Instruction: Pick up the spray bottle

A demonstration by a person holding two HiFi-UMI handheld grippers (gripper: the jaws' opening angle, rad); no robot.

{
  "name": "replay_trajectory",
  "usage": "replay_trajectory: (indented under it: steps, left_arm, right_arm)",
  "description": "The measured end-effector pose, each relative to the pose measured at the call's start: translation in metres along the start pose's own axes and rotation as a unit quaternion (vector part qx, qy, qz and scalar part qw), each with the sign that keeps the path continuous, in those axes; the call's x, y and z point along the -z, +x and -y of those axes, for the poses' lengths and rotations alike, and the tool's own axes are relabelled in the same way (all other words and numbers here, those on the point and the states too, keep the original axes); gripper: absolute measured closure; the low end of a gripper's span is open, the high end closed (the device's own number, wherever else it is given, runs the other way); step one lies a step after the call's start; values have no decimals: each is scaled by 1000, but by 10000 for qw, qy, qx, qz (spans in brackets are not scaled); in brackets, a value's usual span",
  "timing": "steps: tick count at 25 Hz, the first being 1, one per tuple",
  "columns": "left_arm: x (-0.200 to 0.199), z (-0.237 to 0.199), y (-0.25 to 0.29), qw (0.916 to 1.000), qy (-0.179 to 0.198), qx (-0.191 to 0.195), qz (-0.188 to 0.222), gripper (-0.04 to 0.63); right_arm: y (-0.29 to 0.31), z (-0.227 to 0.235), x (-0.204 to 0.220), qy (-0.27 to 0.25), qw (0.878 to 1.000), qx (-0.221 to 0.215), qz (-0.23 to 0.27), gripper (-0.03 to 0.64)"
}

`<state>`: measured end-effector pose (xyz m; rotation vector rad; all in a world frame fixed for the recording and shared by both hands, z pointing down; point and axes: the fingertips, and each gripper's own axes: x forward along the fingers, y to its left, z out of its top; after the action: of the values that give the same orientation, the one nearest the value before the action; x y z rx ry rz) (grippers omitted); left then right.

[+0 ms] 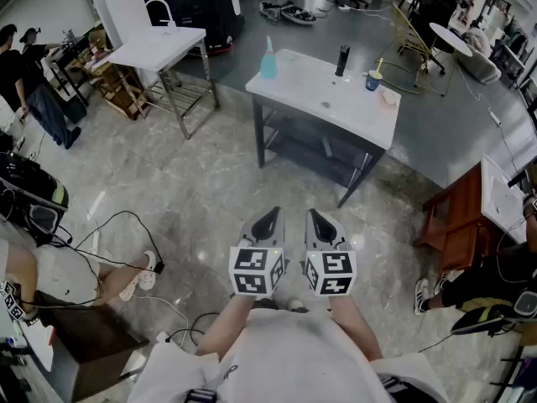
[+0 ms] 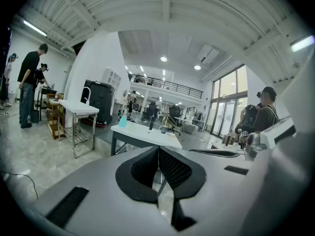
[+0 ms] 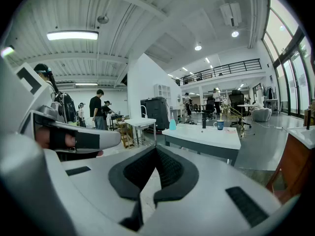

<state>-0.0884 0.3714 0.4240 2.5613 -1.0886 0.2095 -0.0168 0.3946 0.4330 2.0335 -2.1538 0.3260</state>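
Our left gripper [image 1: 270, 220] and right gripper [image 1: 320, 222] are closed, empty; we judge the far spray bottle [image 1: 268, 60] light, slick, best pinched at its neck.

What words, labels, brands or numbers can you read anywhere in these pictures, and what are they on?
No text can be read anywhere.
Spray bottle: any label is too small to read.
Blue cup: too small to tell any print.
Marker cubes: black and white square patterns only, no letters.
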Motion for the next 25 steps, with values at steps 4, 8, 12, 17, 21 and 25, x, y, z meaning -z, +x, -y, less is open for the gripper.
replay_trajectory:
  steps: [4, 8, 12, 17, 21, 25]
  left_arm:
    - [2, -4, 3, 10000, 47, -6, -23, 569]
    - [4, -12, 6, 10000, 57, 40, -65, 569]
    - [3, -22, 10, 9999, 70, 117, -83, 569]
    - [7, -39, 9, 9997, 107, 178, -147, 569]
    - [3, -52, 10, 9996, 111, 198, -137, 569]
    - [-1, -60, 7, 9995, 146, 218, -160, 569]
  right_arm:
    - [6, -1, 0, -19, 10000, 15, 17, 592]
    - [13, -7, 1, -14, 10000, 38, -6, 592]
    - [24, -18, -1, 221, 9995, -186, 98, 592]
    - [33, -28, 5, 392, 9991, -64, 120, 592]
    - [39, -32, 7, 474, 9988, 19, 134, 591]
    - [45, -35, 2, 578, 9981, 101, 189, 591]
